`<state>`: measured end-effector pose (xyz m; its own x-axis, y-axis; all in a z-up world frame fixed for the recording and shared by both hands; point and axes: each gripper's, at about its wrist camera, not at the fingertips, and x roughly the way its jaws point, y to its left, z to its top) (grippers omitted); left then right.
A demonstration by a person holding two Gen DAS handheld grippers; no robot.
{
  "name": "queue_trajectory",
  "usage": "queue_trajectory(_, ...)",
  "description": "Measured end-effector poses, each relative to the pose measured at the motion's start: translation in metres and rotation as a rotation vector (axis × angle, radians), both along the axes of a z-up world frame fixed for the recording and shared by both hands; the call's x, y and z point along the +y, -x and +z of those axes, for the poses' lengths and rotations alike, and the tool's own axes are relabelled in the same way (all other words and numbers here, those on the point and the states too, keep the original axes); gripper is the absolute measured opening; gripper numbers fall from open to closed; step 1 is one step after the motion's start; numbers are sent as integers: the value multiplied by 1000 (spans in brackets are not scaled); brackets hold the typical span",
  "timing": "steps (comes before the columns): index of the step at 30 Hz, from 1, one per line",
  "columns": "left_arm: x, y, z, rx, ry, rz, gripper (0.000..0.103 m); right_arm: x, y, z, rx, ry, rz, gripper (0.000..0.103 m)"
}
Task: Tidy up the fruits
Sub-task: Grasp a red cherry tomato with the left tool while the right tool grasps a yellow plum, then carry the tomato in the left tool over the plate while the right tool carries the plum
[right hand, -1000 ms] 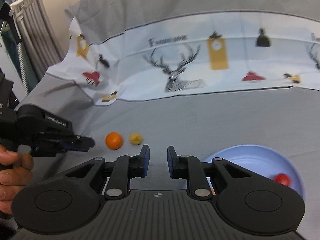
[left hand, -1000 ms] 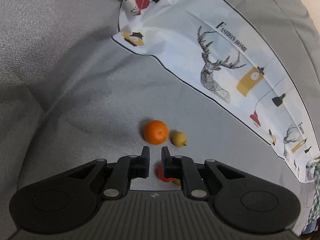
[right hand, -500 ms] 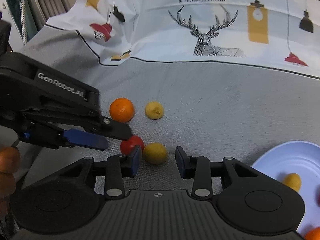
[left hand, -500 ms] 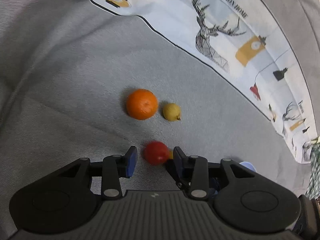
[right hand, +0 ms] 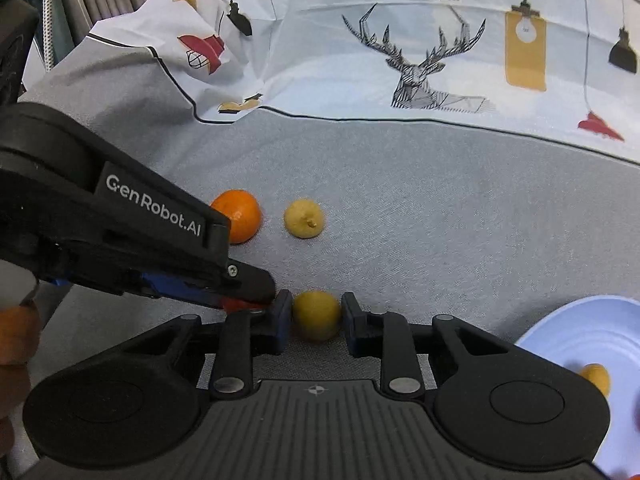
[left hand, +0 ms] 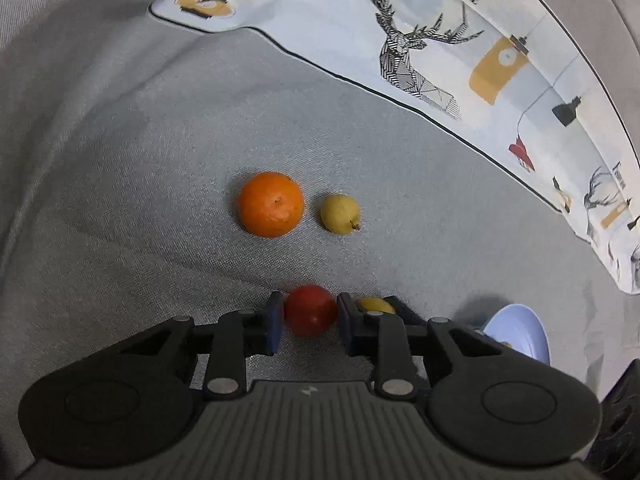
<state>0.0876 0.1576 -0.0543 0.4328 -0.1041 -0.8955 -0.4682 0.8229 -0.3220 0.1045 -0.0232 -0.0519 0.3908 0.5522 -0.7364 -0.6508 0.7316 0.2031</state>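
Note:
My left gripper (left hand: 310, 314) is closed around a red fruit (left hand: 311, 309) that rests on the grey cloth. My right gripper (right hand: 316, 314) is closed around a round yellow fruit (right hand: 316, 314) right beside it; that fruit also shows in the left wrist view (left hand: 376, 305). An orange (left hand: 271, 210) and a small yellow fruit (left hand: 339, 213) lie a little farther on, side by side; they also show in the right wrist view, the orange (right hand: 240, 220) and the small yellow fruit (right hand: 303, 218). The left gripper body (right hand: 120, 236) crosses the right view.
A light blue plate (right hand: 560, 344) at the right holds a yellow fruit (right hand: 597, 376); it also shows in the left wrist view (left hand: 520, 332). A white printed cloth with a deer (right hand: 420, 52) lies behind. Grey fabric (left hand: 120, 160) covers the surface.
Both grippers came down and forward. The left jaws closed in on the red fruit and the right jaws on the yellow fruit, which now sit between the fingers.

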Motion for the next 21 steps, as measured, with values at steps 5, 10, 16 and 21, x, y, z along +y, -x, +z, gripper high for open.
queue_trajectory(5,-1,10,14,-53,-56,7,31,-16,6,14,-29,0,-32,28)
queue_trajectory(10,-9,27,33,-113,-117,-6,31,-34,21,32,-66,-8,-76,28)
queue_trajectory(16,-29,51,58,-195,-197,-65,31,-71,38,60,-123,-34,-136,28)
queue_trajectory(21,-56,72,73,-253,-225,-148,31,-128,43,99,-225,-76,-198,28)
